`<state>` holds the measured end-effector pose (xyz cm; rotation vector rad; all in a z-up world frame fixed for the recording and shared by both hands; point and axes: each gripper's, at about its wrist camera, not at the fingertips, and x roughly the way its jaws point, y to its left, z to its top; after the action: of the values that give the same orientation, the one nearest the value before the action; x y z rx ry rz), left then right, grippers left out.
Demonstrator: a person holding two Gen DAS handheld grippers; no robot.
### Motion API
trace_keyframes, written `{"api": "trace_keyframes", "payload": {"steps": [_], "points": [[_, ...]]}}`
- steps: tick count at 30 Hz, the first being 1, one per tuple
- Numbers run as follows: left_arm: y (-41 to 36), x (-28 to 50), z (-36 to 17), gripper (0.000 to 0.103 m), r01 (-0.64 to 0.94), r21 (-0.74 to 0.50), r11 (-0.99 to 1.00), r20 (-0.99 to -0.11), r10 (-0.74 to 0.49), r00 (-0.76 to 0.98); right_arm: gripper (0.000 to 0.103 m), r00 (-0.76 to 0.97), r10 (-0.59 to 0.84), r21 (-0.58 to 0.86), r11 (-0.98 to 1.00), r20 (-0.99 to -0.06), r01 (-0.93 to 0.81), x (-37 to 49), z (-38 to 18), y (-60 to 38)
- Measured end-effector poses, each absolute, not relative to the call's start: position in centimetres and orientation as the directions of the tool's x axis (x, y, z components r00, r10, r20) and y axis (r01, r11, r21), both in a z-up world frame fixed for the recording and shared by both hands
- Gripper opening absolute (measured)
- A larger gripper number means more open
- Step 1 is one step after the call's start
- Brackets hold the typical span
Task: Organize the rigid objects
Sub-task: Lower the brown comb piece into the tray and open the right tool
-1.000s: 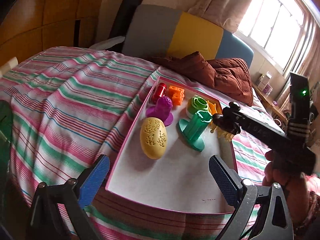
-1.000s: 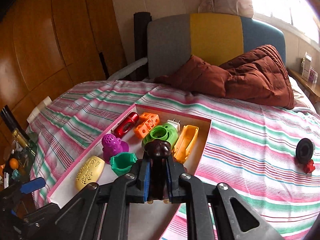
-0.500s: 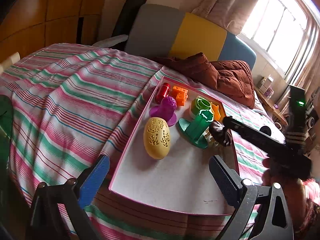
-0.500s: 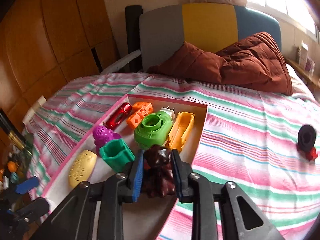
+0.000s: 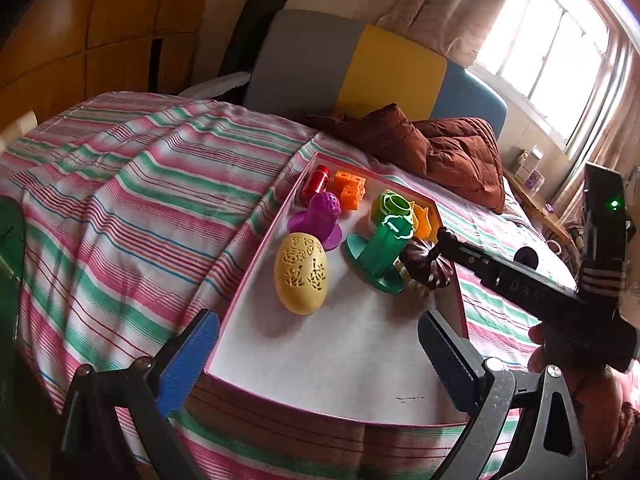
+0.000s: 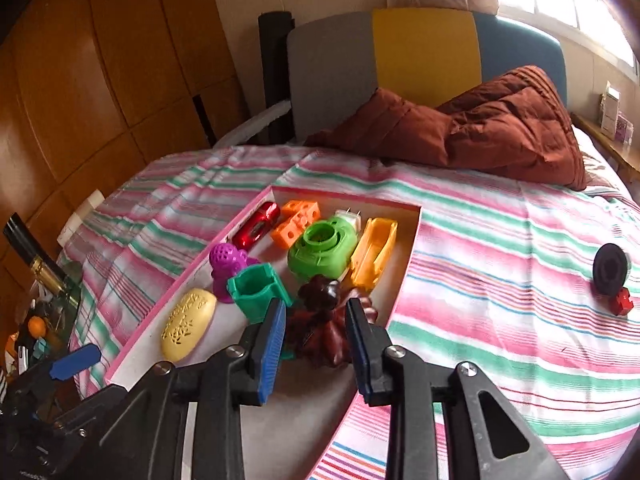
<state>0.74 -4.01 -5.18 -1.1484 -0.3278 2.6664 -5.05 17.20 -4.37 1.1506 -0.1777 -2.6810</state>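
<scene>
A pink-rimmed white tray (image 5: 260,256) lies on the striped bed. In it sit a yellow egg (image 5: 302,274), a teal cup on a base (image 5: 380,256), a purple piece (image 5: 320,216), a red cylinder (image 5: 316,182), an orange block (image 5: 350,188), a green round piece (image 6: 322,248) and an orange trough (image 6: 374,252). A dark brown ribbed object (image 6: 320,328) rests on the tray floor beside the teal cup. My right gripper (image 6: 314,312) straddles it, jaws apart, pads off its sides. My left gripper (image 5: 318,328) hovers wide open over the tray's near end, holding nothing.
A black disc (image 6: 610,268) and a small red piece (image 6: 620,302) lie on the bedspread right of the tray. A brown quilt (image 6: 480,132) is bunched at the headboard. Cluttered items (image 6: 36,328) stand off the bed's left edge.
The right gripper came down with the brown object into the tray and its jaws spread apart, letting go of it. The left gripper stayed put.
</scene>
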Motion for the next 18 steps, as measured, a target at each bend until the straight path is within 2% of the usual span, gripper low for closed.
{"api": "trace_keyframes", "payload": {"steps": [5, 18], "points": [[-3.9, 0.6, -5.3, 0.101, -0.105, -0.296, -0.949, -0.691, 0.289, -0.662, 0.03, -0.671, -0.278, 0.221, -0.96, -0.688, 0.171, -3.7, -4.1, 17.3], [-1.4, 1.4, -4.7, 0.101, -0.198, -0.295, -0.935, -0.682, 0.351, -0.642, 0.031, -0.656, -0.146, 0.18, -0.983, -0.74, 0.016, -1.1, -4.3, 22.2]]}}
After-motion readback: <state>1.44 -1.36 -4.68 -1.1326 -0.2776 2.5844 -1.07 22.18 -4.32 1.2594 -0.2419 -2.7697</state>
